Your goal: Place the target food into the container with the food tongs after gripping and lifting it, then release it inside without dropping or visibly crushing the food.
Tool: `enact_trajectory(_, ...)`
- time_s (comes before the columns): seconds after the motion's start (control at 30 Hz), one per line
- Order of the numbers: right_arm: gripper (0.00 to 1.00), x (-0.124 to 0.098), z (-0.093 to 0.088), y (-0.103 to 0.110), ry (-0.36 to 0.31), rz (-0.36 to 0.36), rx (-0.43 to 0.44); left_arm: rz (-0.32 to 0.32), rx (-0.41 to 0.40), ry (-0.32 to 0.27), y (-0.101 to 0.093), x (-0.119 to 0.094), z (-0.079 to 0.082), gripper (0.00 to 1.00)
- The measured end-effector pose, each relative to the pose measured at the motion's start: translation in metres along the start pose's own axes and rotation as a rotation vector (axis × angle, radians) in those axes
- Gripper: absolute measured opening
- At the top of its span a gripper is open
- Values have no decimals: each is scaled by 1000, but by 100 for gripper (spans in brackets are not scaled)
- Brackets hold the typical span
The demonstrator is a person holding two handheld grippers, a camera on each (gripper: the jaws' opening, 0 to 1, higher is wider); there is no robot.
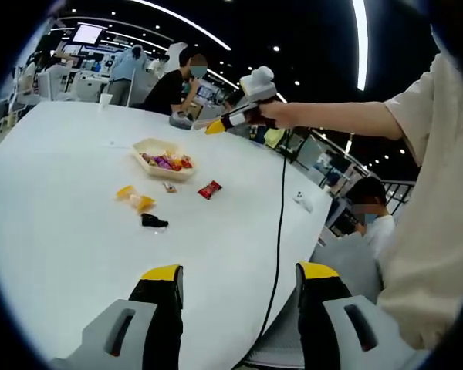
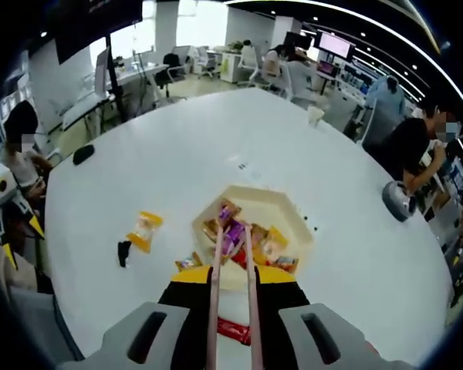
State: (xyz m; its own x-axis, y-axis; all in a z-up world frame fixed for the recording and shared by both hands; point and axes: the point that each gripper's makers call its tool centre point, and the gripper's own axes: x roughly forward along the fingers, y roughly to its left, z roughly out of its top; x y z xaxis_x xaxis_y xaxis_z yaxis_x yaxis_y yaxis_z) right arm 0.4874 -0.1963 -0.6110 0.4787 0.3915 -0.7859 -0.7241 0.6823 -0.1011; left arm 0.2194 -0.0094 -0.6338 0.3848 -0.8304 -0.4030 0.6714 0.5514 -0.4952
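**Tongs hang over the filled container**

The right tool [image 2: 233, 289] is clenched on the food tongs [image 2: 233, 250], whose long arms run straight ahead to tips above the container [image 2: 293, 212], among the wrapped snacks already inside; whether the tips pinch one I cannot tell. A yellow snack [image 2: 143, 230] and a dark piece [image 2: 123, 251] lie on the white bench [image 2: 216, 139] to the left of the tongs. The left tool [image 1: 239, 289] hangs released, well apart from the container [image 1: 156, 146]
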Motion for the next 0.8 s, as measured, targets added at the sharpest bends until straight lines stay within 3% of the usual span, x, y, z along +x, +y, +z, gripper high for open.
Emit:
enact_trajectory(0.1, 19, 2, -10, -8, 9, 4, 1, -3, 0, 7, -1, 2, -1, 58)
enact_trajectory(0.53, 20, 14, -81, 5, 178, 50, -130, -10, -7, 26, -2, 7, -5, 58)
enact_trajectory(0.63, 20, 16, -94, 5, 213, 52, -175, -13, -8, 31, -3, 8, -5, 58)
enact_trajectory(0.7, 20, 17, -109, 6, 274, 65, -273, -15, -9, 36, -3, 10, -5, 58)
enact_trajectory(0.8, 20, 19, -117, 10, 287, 77, -281, -15, -10, 43, -3, 11, -6, 58)
